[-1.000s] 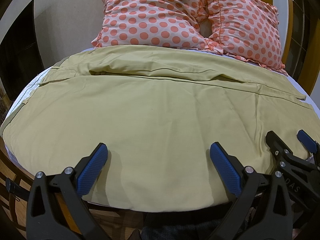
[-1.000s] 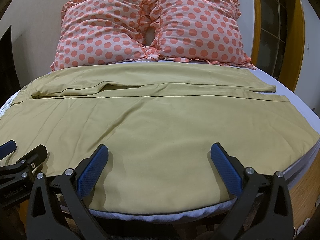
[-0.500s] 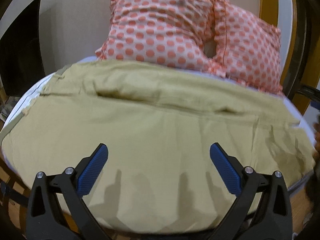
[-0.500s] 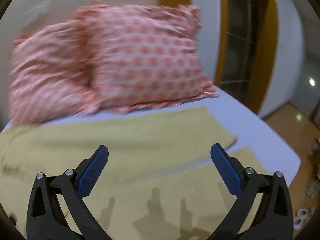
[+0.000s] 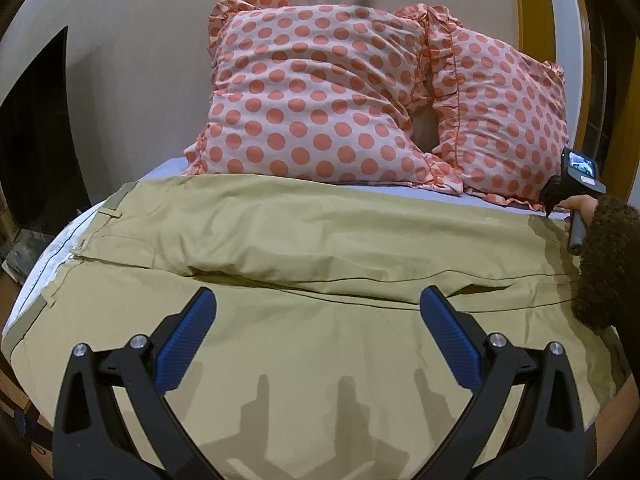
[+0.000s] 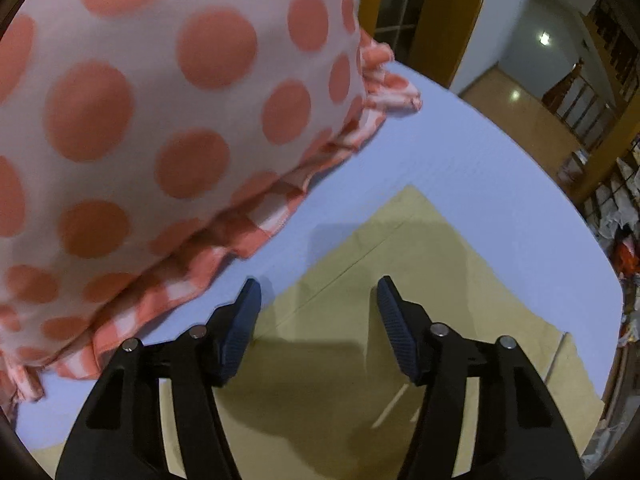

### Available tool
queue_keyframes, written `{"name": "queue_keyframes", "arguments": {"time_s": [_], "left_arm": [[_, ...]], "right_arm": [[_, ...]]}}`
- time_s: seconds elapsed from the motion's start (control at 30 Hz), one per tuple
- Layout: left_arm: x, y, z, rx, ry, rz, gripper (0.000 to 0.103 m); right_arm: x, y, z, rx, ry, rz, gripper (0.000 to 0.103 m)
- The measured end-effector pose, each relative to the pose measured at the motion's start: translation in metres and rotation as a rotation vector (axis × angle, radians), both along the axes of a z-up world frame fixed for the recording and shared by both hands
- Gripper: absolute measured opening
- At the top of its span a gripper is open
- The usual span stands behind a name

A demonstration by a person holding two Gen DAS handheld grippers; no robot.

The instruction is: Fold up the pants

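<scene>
Khaki pants (image 5: 312,240) lie spread flat across the bed, waistband at the left, legs running right. My left gripper (image 5: 316,320) is open and empty above the near leg, close to the crotch seam. My right gripper (image 6: 318,312) is open, jaws partly closed in, low over the hem corner of the far leg (image 6: 412,248), next to the pillow. The right gripper also shows in the left wrist view (image 5: 576,196) at the far right, held by a hand in a brown fuzzy sleeve.
Two pink polka-dot pillows (image 5: 320,92) lean on the wall at the head of the bed; one (image 6: 160,100) is right beside my right gripper. A pale blue sheet (image 6: 460,140) covers the mattress. The bed's right edge drops to a wooden floor (image 6: 520,112).
My right gripper has swung from the bed's foot to the far right hem by the pillow, its jaws narrower. My left gripper has moved forward over the pants.
</scene>
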State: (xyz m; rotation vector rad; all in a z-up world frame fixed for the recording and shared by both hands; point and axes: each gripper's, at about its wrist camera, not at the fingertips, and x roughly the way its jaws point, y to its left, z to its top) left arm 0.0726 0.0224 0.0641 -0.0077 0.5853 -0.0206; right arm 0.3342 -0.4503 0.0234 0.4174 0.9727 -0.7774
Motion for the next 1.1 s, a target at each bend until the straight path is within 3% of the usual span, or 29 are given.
{"name": "queue_keyframes", "arguments": {"time_s": [0.03, 0.1, 0.2, 0.27, 0.4, 0.53, 0.6, 0.7, 0.8, 0.9, 0.97, 1.07, 1.1], "left_arm": [[0.002, -0.001, -0.001, 0.001, 0.006, -0.002, 0.101], [0.003, -0.001, -0.004, 0.001, 0.012, -0.004, 0.101], [0.003, 0.001, -0.006, -0.008, 0.016, 0.003, 0.101], [0.002, 0.005, -0.006, -0.027, 0.015, 0.007, 0.101], [-0.003, 0.014, -0.002, -0.066, 0.007, 0.016, 0.101], [-0.011, 0.026, 0.005, -0.090, -0.027, 0.024, 0.101], [-0.012, 0.030, 0.009, -0.094, -0.039, 0.023, 0.101], [-0.008, 0.038, 0.017, -0.101, -0.055, 0.005, 0.101], [0.003, 0.047, 0.023, -0.152, -0.050, -0.035, 0.101], [0.013, 0.058, 0.025, -0.209, -0.029, -0.041, 0.101], [0.018, 0.066, 0.023, -0.229, -0.016, -0.024, 0.101], [0.028, 0.076, 0.020, -0.229, 0.006, 0.002, 0.101], [0.034, 0.079, 0.019, -0.232, 0.018, 0.003, 0.101]], "right_arm": [[-0.001, -0.003, -0.002, -0.006, -0.011, 0.005, 0.052], [-0.004, -0.007, -0.003, 0.008, -0.064, 0.045, 0.030], [-0.024, -0.015, -0.004, 0.004, -0.145, 0.067, 0.012], [-0.036, -0.023, -0.006, 0.053, -0.209, 0.079, 0.006], [-0.078, -0.045, -0.004, 0.255, -0.420, 0.070, 0.004], [-0.178, -0.037, 0.030, 0.340, -0.690, 0.181, 0.004], [-0.237, -0.027, 0.032, 0.380, -0.758, 0.211, 0.004], [-0.306, -0.031, 0.000, 0.467, -0.739, 0.182, 0.004], [-0.314, -0.029, -0.022, 0.546, -0.676, 0.173, 0.006], [-0.316, -0.019, -0.025, 0.561, -0.601, 0.162, 0.022], [-0.317, -0.017, -0.031, 0.584, -0.580, 0.154, 0.027], [-0.316, -0.016, -0.039, 0.586, -0.563, 0.147, 0.026], [-0.314, -0.018, -0.041, 0.586, -0.574, 0.143, 0.015]]}}
